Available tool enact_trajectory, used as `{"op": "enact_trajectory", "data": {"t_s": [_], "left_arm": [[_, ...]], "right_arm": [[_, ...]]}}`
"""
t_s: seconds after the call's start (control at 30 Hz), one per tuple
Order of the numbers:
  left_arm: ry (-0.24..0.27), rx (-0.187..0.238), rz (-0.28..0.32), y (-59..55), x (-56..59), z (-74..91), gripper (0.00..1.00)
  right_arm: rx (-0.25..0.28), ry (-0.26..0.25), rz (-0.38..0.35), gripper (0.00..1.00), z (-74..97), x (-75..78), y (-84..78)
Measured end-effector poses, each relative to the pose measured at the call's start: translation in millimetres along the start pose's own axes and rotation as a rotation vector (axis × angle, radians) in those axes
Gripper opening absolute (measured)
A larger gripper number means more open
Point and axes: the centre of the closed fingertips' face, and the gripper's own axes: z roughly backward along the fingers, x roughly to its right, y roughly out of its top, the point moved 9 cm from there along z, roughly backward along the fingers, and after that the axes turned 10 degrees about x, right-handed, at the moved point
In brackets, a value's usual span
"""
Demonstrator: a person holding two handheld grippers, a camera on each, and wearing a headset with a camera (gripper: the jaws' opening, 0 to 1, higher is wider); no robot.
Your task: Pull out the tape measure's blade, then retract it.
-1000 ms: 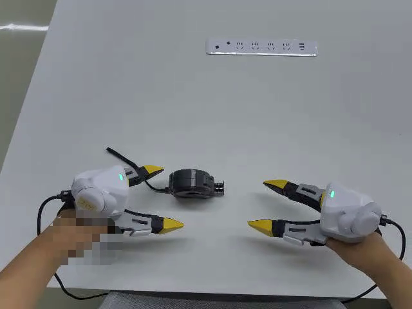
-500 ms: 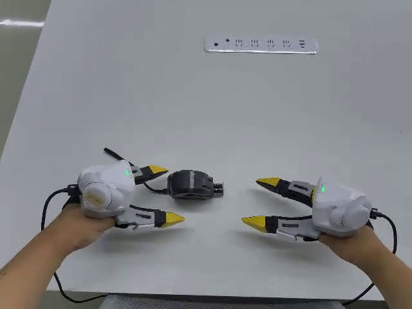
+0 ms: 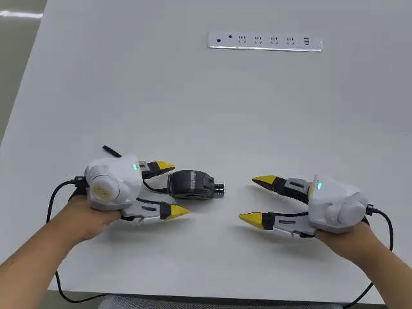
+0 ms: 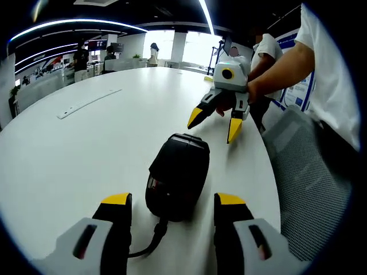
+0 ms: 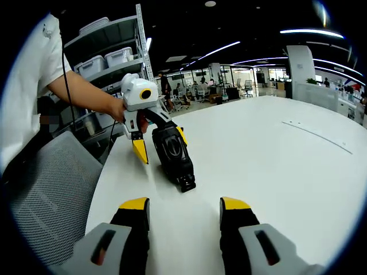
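The tape measure, a dark rounded case, lies on its side on the white worktop, toward the person's edge, with its blade drawn in and only the small end hook showing at one end. A thin black cord leaves the case's opposite end. The left gripper is at that cord end: its yellow-tipped fingers are spread wide and straddle the case, one on each side, and in the left gripper view a narrow gap shows on either flank, so they are not clamped on it. The right gripper is beyond the hook end, apart from the tape measure and pointing at it, its fingers also spread wide with nothing between them. A hand holds each gripper from behind. Well apart from the tape measure, toward the worktop's far side, lies a white power strip.
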Motion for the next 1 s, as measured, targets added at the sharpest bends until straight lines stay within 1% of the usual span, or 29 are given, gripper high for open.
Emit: {"op": "enact_trajectory", "data": {"t_s": [0.2, 0.3, 0.47, 0.6, 0.7, 1.0], "left_arm": [[-0.018, -0.002, -0.004, 0.5, -1.0, -4.2, 0.48], [-0.021, -0.008, -0.006, -1.0, -1.3, -6.0, 0.47], [-0.024, -0.012, -0.003, -2.2, -1.4, -7.9, 0.42], [-0.027, -0.005, -0.004, -1.4, -1.5, -8.4, 0.33], [-0.023, -0.005, -0.002, -1.5, -2.1, -9.0, 0.32], [-0.029, 0.000, -0.009, -2.8, -2.6, -9.8, 0.31]], "right_arm": [[-0.001, 0.004, -0.001, 0.48, -2.7, 1.1, -0.1], [-0.001, 0.005, -0.003, 0.48, -3.9, 1.8, -0.3], [-0.002, 0.009, -0.008, 0.47, -7.7, 2.7, -1.5], [-0.002, 0.013, -0.011, 0.47, -10.1, 2.9, -1.9], [-0.003, 0.016, -0.013, 0.46, -10.6, 2.7, -3.2], [-0.003, 0.017, -0.014, 0.46, -12.1, 3.8, -4.2]]}}
